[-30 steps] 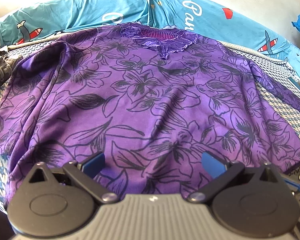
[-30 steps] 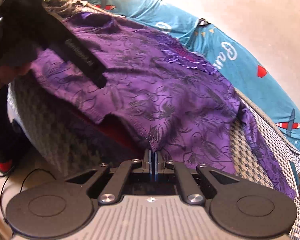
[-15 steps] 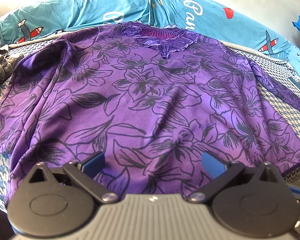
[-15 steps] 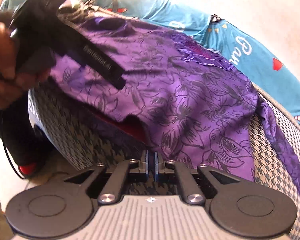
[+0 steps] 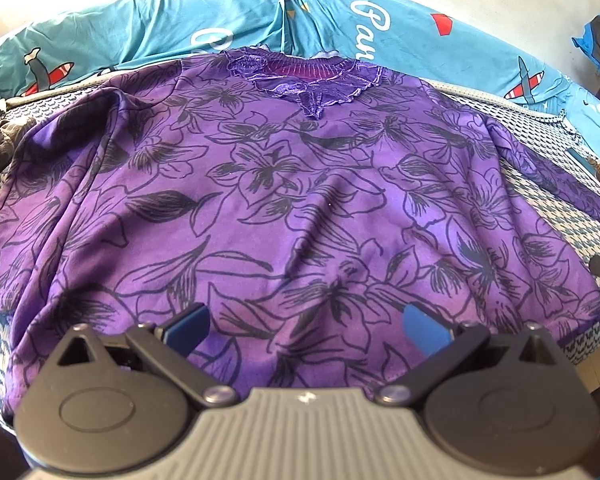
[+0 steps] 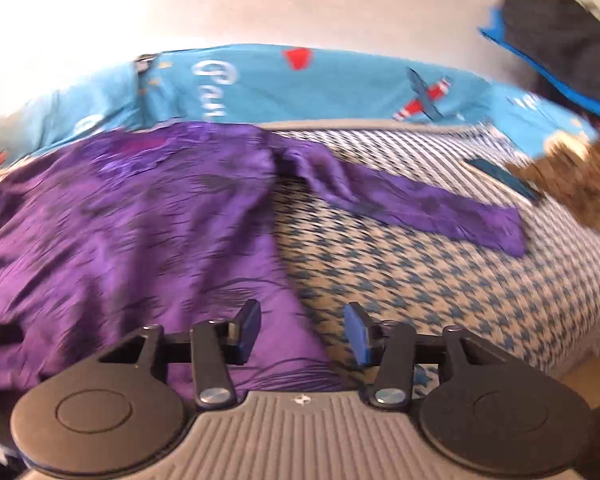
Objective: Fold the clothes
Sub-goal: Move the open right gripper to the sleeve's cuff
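Shirt (image 5: pixel 300 208) lies spread flat on the checked bed (image 6: pixel 420 264), one sleeve (image 6: pixel 420 204) stretched sideways. Left claw (image 5: pixel 306 326) hovers wide open over the hem; right claw (image 6: pixel 302 330) has just been opening, gripping nothing.

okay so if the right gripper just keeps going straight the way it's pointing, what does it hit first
Most likely the side edge of the purple floral top, where it meets the houndstooth cover. The open right gripper straddles that edge; blur leaves depth unclear.
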